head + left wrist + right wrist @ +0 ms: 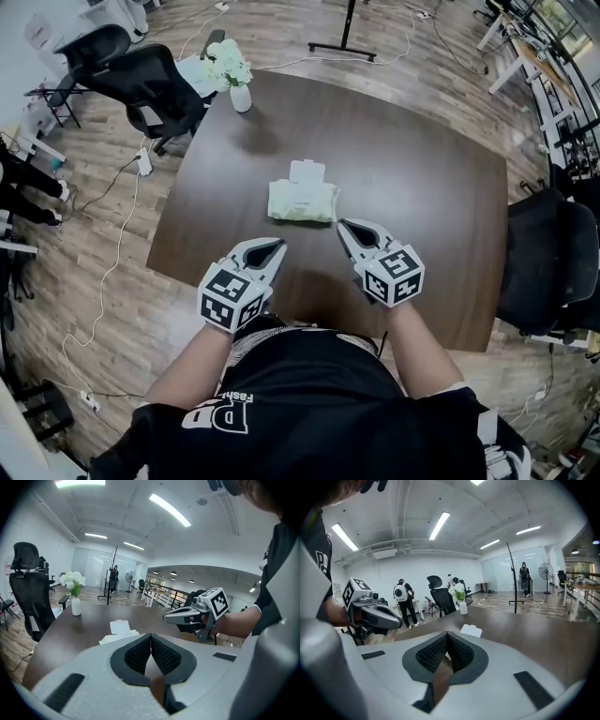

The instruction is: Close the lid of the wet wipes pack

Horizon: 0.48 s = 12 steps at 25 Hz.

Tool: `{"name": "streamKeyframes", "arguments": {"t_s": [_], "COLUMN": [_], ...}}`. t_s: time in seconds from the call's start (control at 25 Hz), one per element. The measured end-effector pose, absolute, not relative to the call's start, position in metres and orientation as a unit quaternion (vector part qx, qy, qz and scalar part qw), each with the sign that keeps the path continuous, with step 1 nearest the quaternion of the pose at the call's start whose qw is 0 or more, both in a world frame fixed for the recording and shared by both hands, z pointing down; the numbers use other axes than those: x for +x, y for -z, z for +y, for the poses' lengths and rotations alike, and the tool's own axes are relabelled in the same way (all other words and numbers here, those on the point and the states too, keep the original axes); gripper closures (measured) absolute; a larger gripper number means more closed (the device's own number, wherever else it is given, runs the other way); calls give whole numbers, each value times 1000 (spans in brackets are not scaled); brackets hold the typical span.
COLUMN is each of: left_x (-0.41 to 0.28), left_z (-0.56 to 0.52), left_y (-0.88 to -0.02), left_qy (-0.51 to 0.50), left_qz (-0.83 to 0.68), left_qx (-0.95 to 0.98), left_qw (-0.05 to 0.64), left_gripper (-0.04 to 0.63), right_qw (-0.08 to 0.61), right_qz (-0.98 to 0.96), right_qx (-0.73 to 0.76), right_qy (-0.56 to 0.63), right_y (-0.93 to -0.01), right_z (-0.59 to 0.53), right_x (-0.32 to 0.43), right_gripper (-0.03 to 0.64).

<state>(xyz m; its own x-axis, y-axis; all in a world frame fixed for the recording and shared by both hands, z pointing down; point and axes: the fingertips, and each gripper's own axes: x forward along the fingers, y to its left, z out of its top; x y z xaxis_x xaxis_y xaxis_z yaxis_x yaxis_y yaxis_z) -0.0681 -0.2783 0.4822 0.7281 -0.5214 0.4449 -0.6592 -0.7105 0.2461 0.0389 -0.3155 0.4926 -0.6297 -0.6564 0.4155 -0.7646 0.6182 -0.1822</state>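
A pale green wet wipes pack lies in the middle of the dark brown table, its white lid flipped open toward the far side. The pack and its raised lid show just past the left jaws; the lid also peeks over the right jaws. My left gripper hovers near the table's front edge, left of the pack, jaws shut and empty. My right gripper is close to the pack's near right corner, also shut with nothing held.
A white vase of flowers stands at the table's far left corner. Black office chairs stand left of the table and another chair at its right. People stand in the background of the right gripper view.
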Motion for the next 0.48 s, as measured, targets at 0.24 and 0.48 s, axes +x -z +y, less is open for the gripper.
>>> {"name": "streamKeyframes", "arguments": {"t_s": [0.24,0.48], "left_x": [-92,-110], "left_z": [-301,-315], "left_y": [-493,-502], "left_qy": [-177,-179], "left_qz": [-299,-284], "left_qx": [916,918], "left_qw": [201,211], "left_gripper": [577,577], "right_qw": [185,223], "right_qz": [-875,-862], "right_qx": [419,432], "right_qy": [-157,-143], "right_y": [-503,-519], "right_z": [-354,-395], "right_x": [15,2], "right_gripper": [611,609]}}
